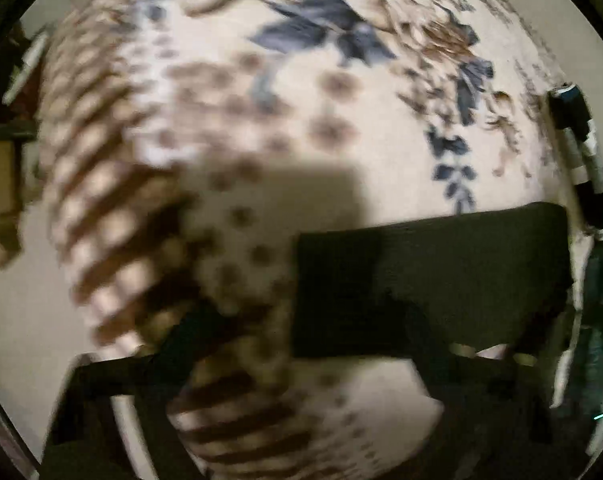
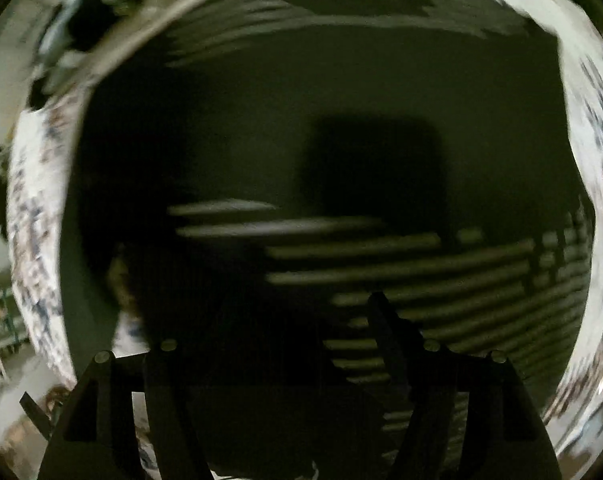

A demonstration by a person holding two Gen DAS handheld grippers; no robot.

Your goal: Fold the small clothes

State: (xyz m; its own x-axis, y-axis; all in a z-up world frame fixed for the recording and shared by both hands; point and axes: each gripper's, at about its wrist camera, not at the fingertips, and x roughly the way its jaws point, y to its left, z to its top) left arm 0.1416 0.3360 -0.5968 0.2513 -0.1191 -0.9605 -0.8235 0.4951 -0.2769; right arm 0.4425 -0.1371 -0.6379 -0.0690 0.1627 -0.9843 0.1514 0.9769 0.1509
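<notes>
Dark cloth (image 1: 433, 284): a flat rectangular garment lying on the floral rug (image 1: 341, 80), sharp-edged along its left side.
Rug: cream with blue and brown flowers, blurred by motion.
Left gripper (image 1: 309, 344): fingers spread, its right finger overlapping the cloth's lower edge.
Right gripper (image 2: 289, 344): fingers spread directly above the cloth (image 2: 261, 120), which fills that view; contact cannot be told.
</notes>
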